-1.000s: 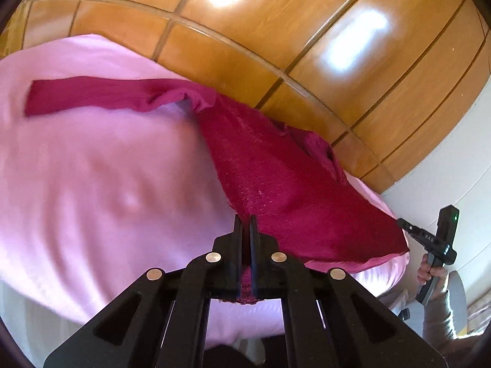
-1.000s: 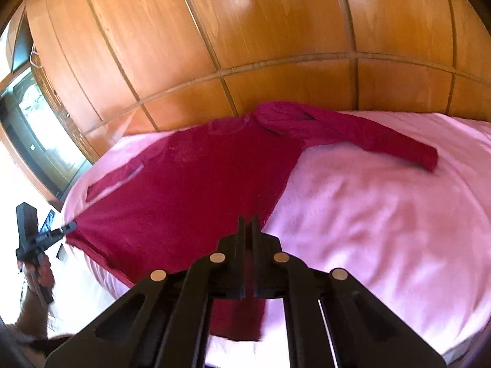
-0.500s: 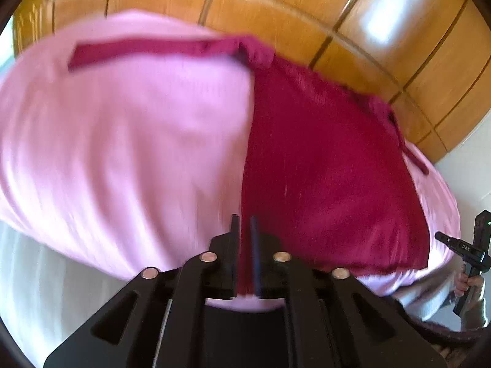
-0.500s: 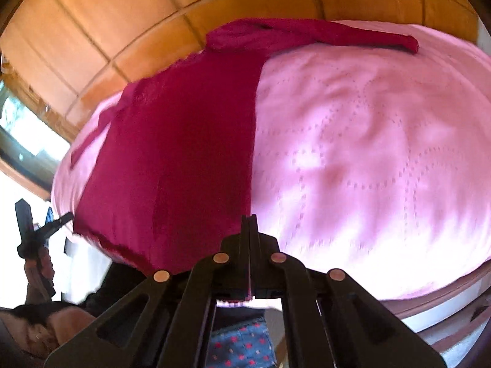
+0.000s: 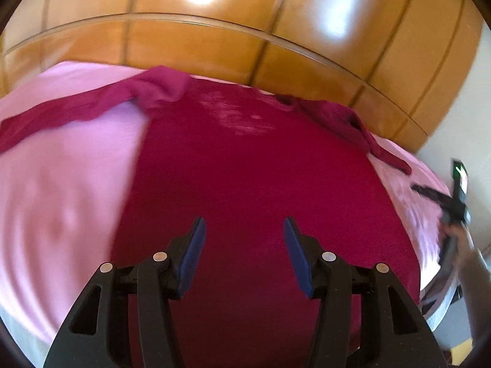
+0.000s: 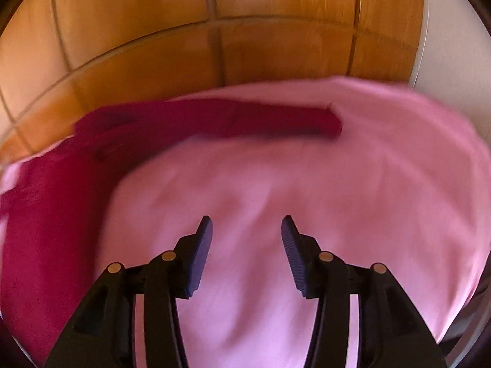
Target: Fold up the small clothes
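Left gripper (image 5: 242, 227) agape over red shirt (image 5: 251, 184); right gripper (image 6: 247, 225) agape (empty) over pink cover (image 6: 307, 190).

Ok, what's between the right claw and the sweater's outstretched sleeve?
In the right wrist view, only bare pink bedspread lies between the open right claw and the sleeve of the dark red sweater. Nothing else sits there.

Both wrist views, blurred, share sweater (image 5: 251, 168).
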Available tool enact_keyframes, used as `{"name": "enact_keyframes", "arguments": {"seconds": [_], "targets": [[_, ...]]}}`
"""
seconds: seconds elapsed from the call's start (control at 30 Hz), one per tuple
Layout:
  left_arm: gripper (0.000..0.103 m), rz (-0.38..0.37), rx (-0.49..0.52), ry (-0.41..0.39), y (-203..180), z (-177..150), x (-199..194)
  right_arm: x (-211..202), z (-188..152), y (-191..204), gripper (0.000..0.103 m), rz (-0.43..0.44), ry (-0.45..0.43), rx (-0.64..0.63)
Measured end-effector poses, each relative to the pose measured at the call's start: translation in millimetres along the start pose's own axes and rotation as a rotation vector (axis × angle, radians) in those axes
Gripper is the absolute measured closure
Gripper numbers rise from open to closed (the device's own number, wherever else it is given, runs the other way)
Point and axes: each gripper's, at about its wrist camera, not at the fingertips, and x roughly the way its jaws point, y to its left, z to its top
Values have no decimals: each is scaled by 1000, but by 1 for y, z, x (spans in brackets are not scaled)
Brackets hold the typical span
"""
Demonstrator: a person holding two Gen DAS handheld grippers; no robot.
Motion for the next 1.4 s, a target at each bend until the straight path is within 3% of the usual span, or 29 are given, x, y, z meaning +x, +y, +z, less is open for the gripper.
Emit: {"name": "enact_keyframes", "arguments": {"seconds": [0.07,0.23,0.37,0.43,0.47,0.5,0.63,0.77,0.97,1.1,1.23,1.37,1.4], "targets": [[44,-11,27,13,-12,2,13,27,16,6,50,-124,-13,-110],[44,-27,52,73,-29,7,41,78,42,8,50,-252,7,-285],[44,-38,35,105,-30,10,52,103,61,-9,51,-263,31,-277],[44,-38,31,113,-31,11,55,115,69,-16,67,-251,63,-264],[44,-34,33,115,-31,11,56,119,72,-19,88,-247,85,-253],[44,-30,34,117,-32,11,56,117,72,-20,98,-247,93,-243],[44,-26,39,116,-32,9,56,76,82,-31,99,-206,41,-182],[44,-35,41,116,-30,8,55,5,96,-44,99,-143,-12,-142],[44,-46,36,103,-28,9,51,-58,122,-79,99,-80,-21,-84],[44,-45,35,102,-28,10,51,-50,138,-101,99,-114,46,-27],[44,-32,25,101,-25,10,49,2,141,-129,99,-192,137,90],[44,-10,4,101,-16,14,46,41,138,-130,98,-230,162,159],[44,-5,-4,98,-12,16,44,46,137,-128,89,-239,154,172]]}}
